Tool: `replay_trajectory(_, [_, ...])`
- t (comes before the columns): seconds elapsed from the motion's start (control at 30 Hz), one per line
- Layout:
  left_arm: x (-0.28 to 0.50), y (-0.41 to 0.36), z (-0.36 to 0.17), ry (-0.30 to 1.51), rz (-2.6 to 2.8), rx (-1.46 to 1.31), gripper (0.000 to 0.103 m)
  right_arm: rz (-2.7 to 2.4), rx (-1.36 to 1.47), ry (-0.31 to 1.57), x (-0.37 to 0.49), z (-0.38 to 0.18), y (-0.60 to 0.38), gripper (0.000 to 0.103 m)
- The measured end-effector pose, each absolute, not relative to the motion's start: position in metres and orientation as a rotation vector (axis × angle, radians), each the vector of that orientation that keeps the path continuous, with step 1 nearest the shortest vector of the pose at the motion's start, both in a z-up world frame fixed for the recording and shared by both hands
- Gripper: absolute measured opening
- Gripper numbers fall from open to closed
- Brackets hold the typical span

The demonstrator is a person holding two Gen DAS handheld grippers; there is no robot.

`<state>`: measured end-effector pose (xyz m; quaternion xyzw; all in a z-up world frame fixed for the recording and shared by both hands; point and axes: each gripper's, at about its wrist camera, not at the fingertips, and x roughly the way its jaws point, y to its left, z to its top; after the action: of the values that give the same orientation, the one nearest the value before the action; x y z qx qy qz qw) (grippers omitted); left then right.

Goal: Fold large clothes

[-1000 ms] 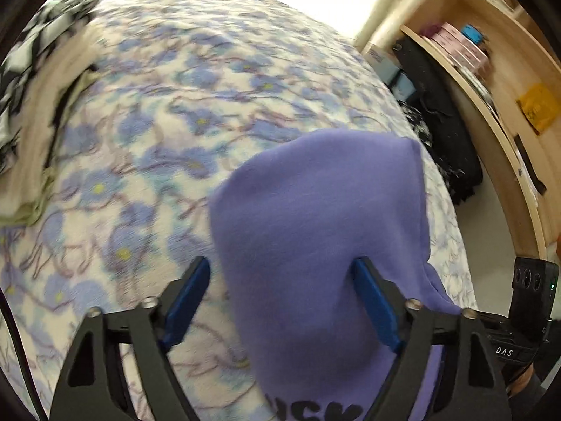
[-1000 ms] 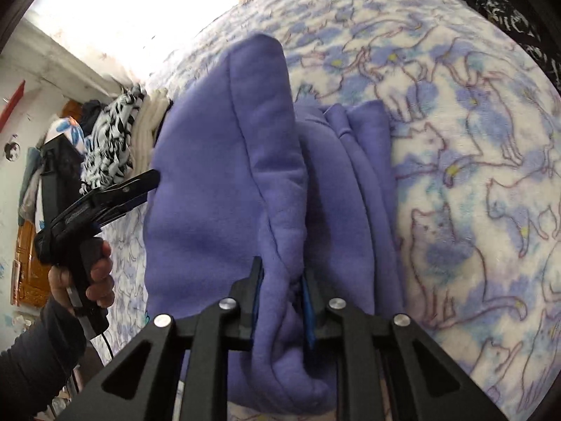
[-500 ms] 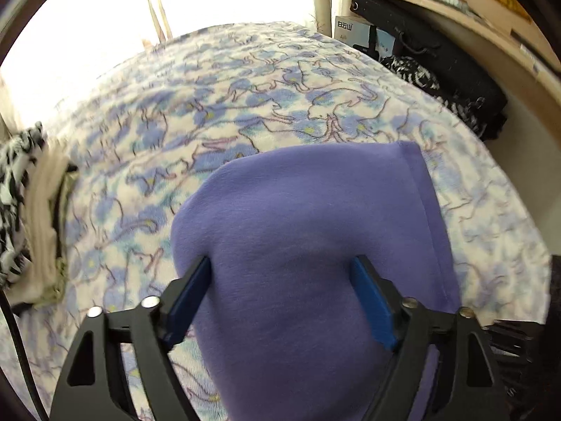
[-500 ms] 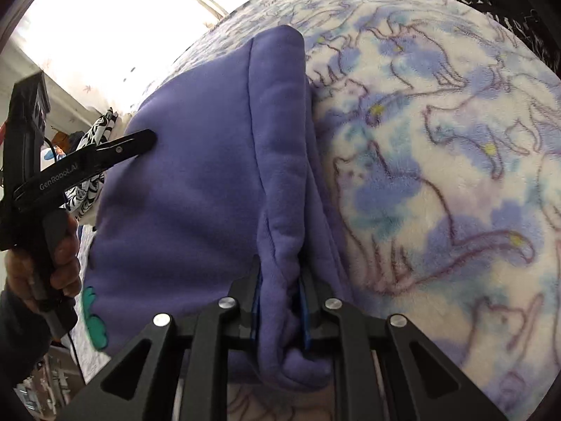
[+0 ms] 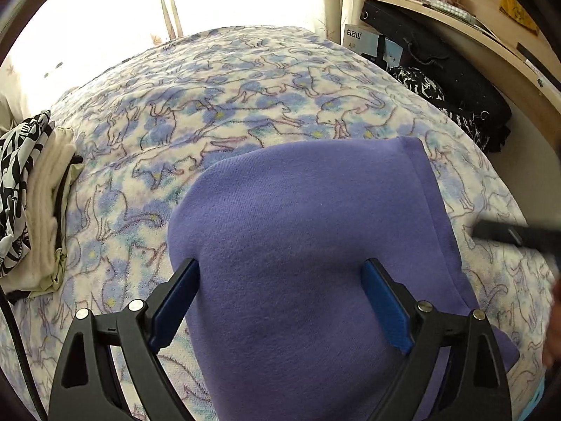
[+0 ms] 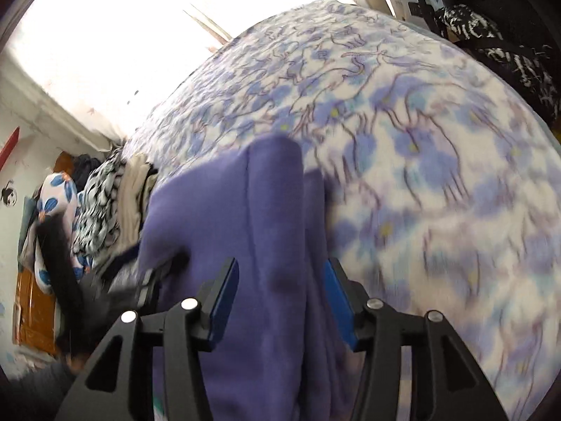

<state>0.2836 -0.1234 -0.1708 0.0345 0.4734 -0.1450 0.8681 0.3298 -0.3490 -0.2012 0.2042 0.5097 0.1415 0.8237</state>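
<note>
Looking along the left gripper (image 5: pixel 280 298), its blue-padded jaws stood wide apart, straddling the purple sweatshirt (image 5: pixel 308 231) without pinching it. The sweatshirt lay folded on the cat-print blanket (image 5: pixel 245 98), its hemmed edge running toward one o'clock. A pile of folded clothes (image 5: pixel 38 193) sat at nine o'clock, near the blanket's edge. To finish this fold well, I judged the cloth should be pressed flat and its edges squared before either tool lifted away. A dark blurred bar at three o'clock was probably the other tool.

Seen from the right gripper (image 6: pixel 280 294), the jaws were partly spread around a thick bunched ridge of the sweatshirt (image 6: pixel 245 231); whether the pads touched it I could not tell. This blurred view showed the stacked layers edge-on, which the left view hid under one smooth face. It also showed the pile of clothes (image 6: pixel 115 203) at nine o'clock, and a wooden door (image 6: pixel 33 308) beyond.
</note>
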Motion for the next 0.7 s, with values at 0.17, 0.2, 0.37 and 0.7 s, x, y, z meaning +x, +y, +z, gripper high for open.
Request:
replay_trajectory(0.17, [0.283,-0.123,-0.172,0.998,-0.313,0.055,0.091,0.349,0.481,1.141,0.386,-0.224,-0.343,0.051])
replay_trajectory(0.2, [0.284,-0.122,-0.171,1.000,-0.313,0.048,0.091,0.363,0.512,1.162,0.391,-0.230,-0.343,0.051])
replay_trajectory(0.37, [0.290,-0.113,-0.169,1.032,-0.350,0.011,0.091,0.466,0.621,1.167,0.390,-0.241,-0.338,0.030])
replay_trajectory(0.7, [0.301,-0.065,-0.153,1.085,-0.357,-0.158,0.084,0.357,0.381,1.067,0.366,-0.211,-0.341,0.013])
